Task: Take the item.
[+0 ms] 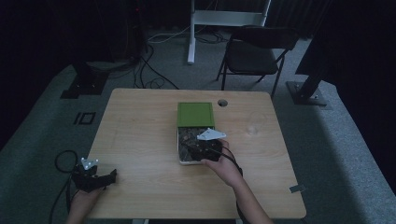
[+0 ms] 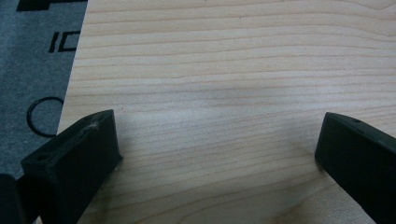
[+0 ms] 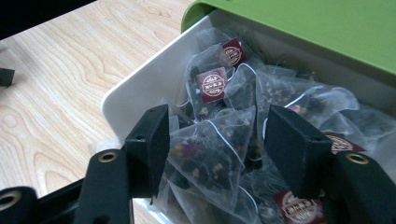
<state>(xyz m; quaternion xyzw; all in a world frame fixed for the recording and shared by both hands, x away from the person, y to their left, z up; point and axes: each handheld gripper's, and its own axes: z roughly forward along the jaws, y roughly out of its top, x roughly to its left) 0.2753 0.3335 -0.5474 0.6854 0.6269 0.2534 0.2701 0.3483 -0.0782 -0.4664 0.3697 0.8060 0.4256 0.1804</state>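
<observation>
bench (image 1: 140, 140): wooden, carrying a box near centre; a folding chair (image 1: 254, 51) standing off at 12 o'clock
box (image 1: 179, 144): white, sitting mid-bench, its green lid (image 1: 195, 114) lying at its 12 o'clock side
tea bags (image 3: 212, 154): clear pyramid sachets with red tags, filling the box
right claw (image 3: 212, 140): reaching into the box, jaws apart, straddling one sachet, not yet pinching
left claw (image 2: 219, 140): hovering at the bench's 7 o'clock edge, jaws wide apart, holding nothing
</observation>
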